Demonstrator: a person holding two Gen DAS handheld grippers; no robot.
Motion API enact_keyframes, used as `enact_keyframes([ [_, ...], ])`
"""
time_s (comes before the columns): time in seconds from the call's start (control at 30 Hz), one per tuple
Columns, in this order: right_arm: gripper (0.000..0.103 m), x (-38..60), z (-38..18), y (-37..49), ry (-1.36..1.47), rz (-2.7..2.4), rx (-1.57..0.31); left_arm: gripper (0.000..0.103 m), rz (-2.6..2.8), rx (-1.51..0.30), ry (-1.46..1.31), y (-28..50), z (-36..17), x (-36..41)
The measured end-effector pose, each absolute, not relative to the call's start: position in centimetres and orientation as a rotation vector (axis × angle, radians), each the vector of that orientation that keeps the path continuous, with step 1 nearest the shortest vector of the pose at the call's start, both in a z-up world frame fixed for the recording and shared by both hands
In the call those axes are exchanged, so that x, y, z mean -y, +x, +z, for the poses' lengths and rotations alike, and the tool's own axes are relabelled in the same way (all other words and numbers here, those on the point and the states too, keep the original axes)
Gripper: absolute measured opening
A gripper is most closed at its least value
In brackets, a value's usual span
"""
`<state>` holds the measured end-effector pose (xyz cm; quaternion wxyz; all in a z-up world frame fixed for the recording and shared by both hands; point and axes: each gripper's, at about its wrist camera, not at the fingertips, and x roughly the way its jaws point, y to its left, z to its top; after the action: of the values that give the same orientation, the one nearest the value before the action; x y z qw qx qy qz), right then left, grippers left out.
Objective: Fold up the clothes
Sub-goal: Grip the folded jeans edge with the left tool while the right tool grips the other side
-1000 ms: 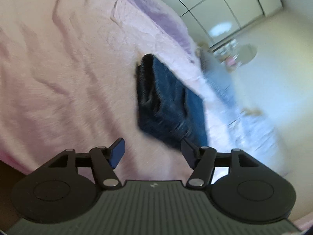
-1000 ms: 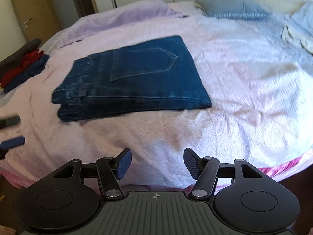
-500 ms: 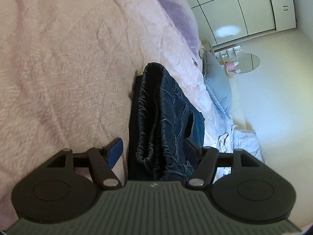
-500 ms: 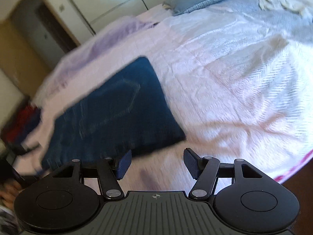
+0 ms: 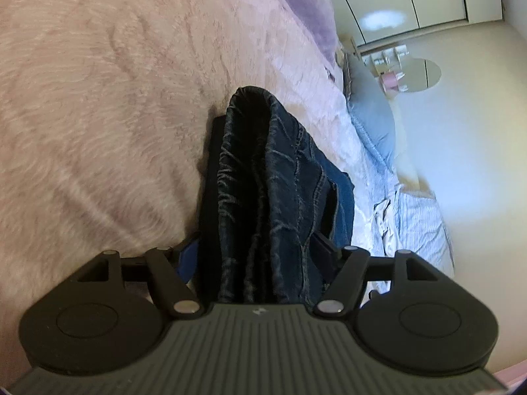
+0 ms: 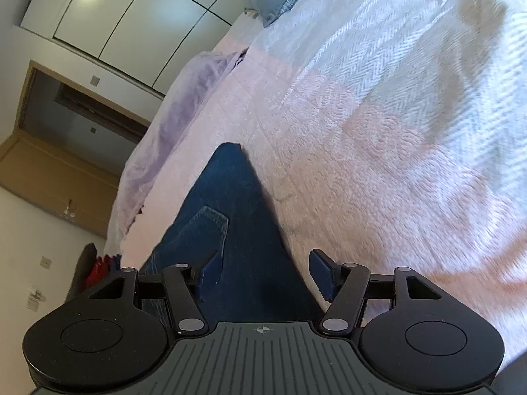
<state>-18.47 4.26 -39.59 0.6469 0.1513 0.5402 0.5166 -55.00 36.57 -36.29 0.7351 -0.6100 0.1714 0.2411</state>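
Note:
Folded dark blue jeans (image 5: 263, 177) lie on the pink bedspread (image 5: 98, 98). My left gripper (image 5: 257, 256) is turned sideways and open, its jaws astride the thick folded edge of the jeans, which fills the gap; the fingertips are mostly hidden by denim. In the right wrist view the jeans (image 6: 237, 217) show their back pocket. My right gripper (image 6: 263, 271) is open, also rolled sideways, its jaws astride the other end of the jeans, one above the cloth and one by the bedspread (image 6: 378, 164).
A purple blanket (image 6: 178, 105) lies along the far side of the bed. A blue-grey pillow (image 5: 372, 115) and a white garment (image 5: 385, 220) lie beyond the jeans. Red and dark clothes (image 6: 98, 263) sit off the bed's edge. Wardrobe doors (image 6: 131, 10) stand behind.
Both grippers rolled sideways and moved in onto opposite ends of the folded jeans. The denim now sits between the jaws of each. Both stay open.

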Motion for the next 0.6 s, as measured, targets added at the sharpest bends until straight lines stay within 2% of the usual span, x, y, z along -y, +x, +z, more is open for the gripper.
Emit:
enact_keyframes([
  [0.13,0.062,-5.9,-40.4,-17.9,0.338,1.206,-1.254,0.065,0.519,-0.392,-1.338,-54.0,-36.4,-37.1],
  [0.23,0.063,-6.9,-40.9,-17.6,0.344,1.229,-1.265,0.053,0.503,-0.390,-1.306,-54.4,-36.2,-36.6],
  [0.33,0.080,-7.9,-41.3,-17.2,0.339,1.276,-1.266,0.051,0.478,-0.363,-1.319,-55.0,-36.5,-36.6],
  [0.6,0.080,-9.7,-42.9,-15.4,0.334,1.338,-1.322,0.052,0.453,-0.361,-1.348,-55.5,-37.1,-37.1],
])
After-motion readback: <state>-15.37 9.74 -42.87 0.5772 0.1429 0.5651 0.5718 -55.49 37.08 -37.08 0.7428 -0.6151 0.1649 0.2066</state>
